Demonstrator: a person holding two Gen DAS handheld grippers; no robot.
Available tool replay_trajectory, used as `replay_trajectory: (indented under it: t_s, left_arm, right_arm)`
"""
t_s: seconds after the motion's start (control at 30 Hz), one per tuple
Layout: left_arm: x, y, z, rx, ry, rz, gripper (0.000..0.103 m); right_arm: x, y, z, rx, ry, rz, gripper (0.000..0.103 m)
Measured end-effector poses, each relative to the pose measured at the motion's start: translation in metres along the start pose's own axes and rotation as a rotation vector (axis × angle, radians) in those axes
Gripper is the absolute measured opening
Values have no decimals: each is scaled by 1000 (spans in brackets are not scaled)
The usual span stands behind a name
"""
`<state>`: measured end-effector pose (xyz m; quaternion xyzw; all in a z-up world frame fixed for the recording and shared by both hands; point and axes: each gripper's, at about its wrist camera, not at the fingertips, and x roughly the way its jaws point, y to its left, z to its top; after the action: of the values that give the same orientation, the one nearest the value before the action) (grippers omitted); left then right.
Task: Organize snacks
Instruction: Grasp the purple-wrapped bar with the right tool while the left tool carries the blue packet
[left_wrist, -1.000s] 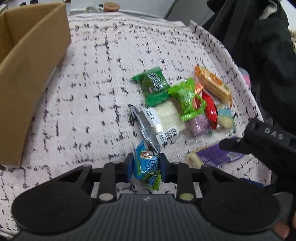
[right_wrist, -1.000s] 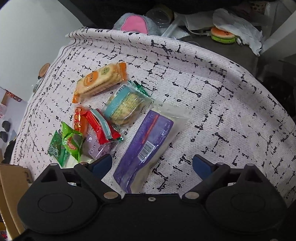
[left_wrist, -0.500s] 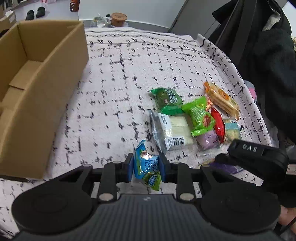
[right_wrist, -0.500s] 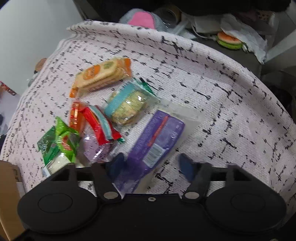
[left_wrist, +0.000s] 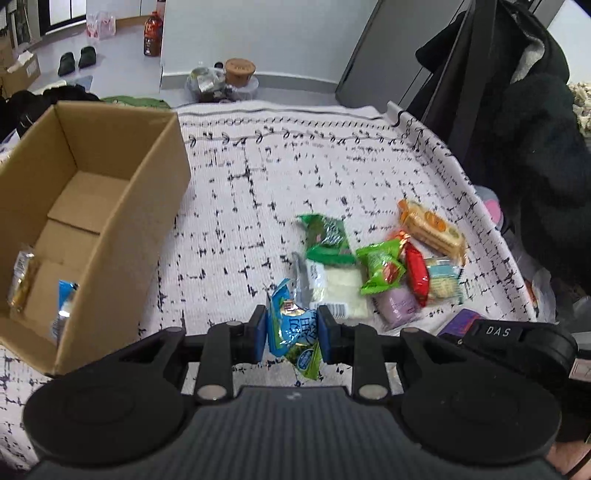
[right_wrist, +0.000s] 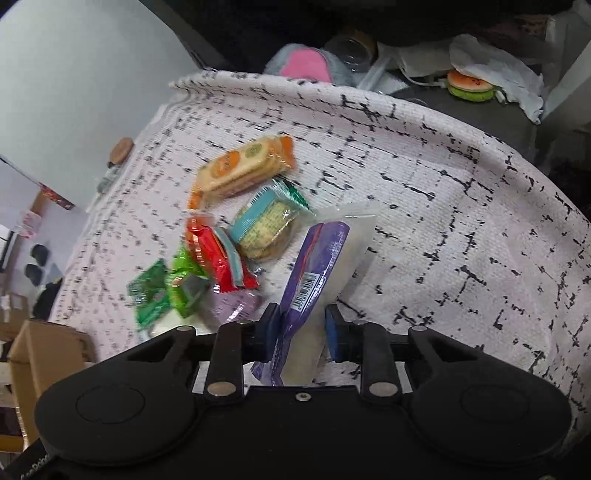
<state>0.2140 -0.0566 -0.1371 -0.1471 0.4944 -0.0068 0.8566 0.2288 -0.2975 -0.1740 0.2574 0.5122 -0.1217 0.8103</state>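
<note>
The left gripper (left_wrist: 291, 334) was clamped on a small blue foil snack packet (left_wrist: 293, 332), above the black-flecked white woven cloth (left_wrist: 258, 192). The right gripper (right_wrist: 301, 330) was closing its jaws on a long purple-and-clear plastic snack pack (right_wrist: 314, 280), the pads against its sides. A loose pile of green, red and orange snack packets (left_wrist: 388, 266) lay just beyond. An open brown cardboard box (left_wrist: 110, 206), holding two packets, stood to the left.
</note>
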Motion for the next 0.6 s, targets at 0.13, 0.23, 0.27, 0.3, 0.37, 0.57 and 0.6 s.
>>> replay_trajectory:
  t_s: [0.13, 0.23, 0.27, 0.3, 0.37, 0.57, 0.6]
  left_arm:
    - [-12, -4, 3, 7, -24, 6, 27]
    - [-18, -5, 5, 9, -37, 11, 27]
    - [-21, -5, 7, 11, -42, 13, 27]
    - [-23, -5, 8, 13, -45, 14, 27]
    - [-28, -5, 11, 18, -55, 14, 27]
    - [-42, -2, 20, 21, -87, 18, 27]
    - [-45, 0, 21, 20, -92, 18, 27]
  right_arm:
    - [-9, 1, 1, 11, -32, 46, 23]
    - [-16, 2, 1, 8, -53, 82, 22]
    - [-18, 2, 1, 5, -59, 94, 22]
    - [-19, 2, 0, 4, -63, 107, 22]
    - [-23, 4, -1, 0, -71, 136, 21]
    - [-35, 15, -3, -36, -122, 212, 20]
    - [-37, 18, -4, -48, -132, 223, 20]
